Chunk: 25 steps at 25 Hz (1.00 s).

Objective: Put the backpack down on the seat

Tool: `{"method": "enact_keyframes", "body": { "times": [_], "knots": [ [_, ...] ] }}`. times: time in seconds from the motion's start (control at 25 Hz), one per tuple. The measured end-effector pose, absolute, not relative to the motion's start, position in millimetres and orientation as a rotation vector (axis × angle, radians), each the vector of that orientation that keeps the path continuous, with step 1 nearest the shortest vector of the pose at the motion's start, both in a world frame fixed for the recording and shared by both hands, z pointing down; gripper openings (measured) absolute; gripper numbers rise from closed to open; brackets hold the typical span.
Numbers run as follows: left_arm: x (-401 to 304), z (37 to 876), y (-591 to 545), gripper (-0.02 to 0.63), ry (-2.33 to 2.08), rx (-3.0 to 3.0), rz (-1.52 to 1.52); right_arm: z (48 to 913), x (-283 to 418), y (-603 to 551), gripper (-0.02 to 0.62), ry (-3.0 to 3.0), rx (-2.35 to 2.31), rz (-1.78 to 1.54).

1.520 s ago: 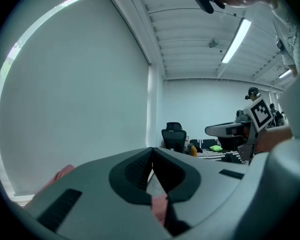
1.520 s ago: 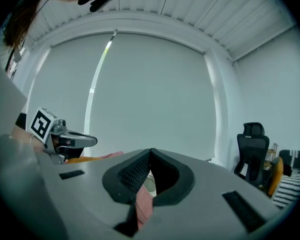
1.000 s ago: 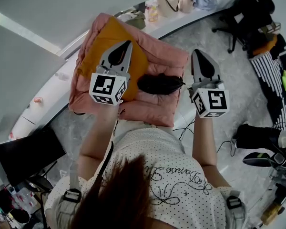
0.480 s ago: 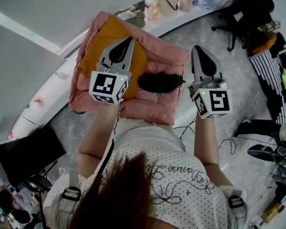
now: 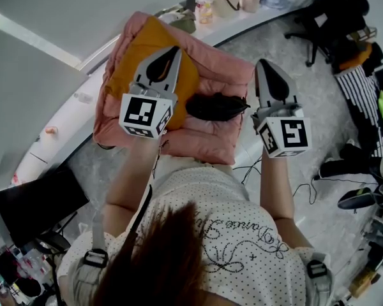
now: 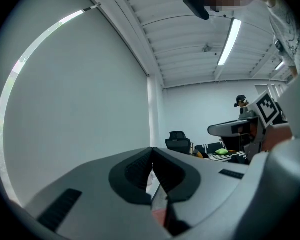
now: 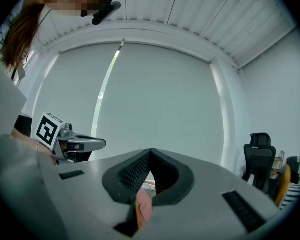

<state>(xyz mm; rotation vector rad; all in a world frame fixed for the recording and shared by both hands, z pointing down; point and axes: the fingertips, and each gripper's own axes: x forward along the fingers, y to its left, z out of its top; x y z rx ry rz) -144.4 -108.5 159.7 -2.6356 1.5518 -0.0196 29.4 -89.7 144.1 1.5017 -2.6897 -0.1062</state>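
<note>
Lying flat below the person, the backpack (image 5: 210, 75) is showing its pink quilted face upward, with an orange panel (image 5: 137, 56) covering its left part. Its long axis is running on a diagonal in the head view, from the upper left near the wall down to the lower right near the person's body. A dark, elongated piece (image 5: 216, 106) is lying across its right half, pointing sideways toward the right edge. What the backpack is resting on cannot be told, since it is covering whatever is beneath it.

The left gripper (image 5: 172, 52) is hanging above the orange panel with its jaws pressed together and nothing between them. The right gripper (image 5: 262, 64) is hanging just beside the backpack's right edge, its jaws likewise closed on nothing; a sliver of pink is showing below them in the right gripper view. Neither gripper is touching the backpack.

Grey floor (image 5: 293, 75) with thin cables is surrounding the backpack, a white curved ledge (image 5: 64, 116) is running behind it, and a black office chair (image 5: 329, 14) is standing well apart at the upper right.
</note>
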Motion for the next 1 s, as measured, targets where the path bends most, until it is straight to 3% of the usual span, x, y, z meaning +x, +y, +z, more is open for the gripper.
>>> {"method": "enact_keyframes", "body": {
  "times": [1.0],
  "knots": [
    [-141.9,172.2,-112.5,0.003,1.563,-2.651,-0.043,151.9,30.7,-98.3,0.009,-2.687,1.510,-0.079]
  ]
}}
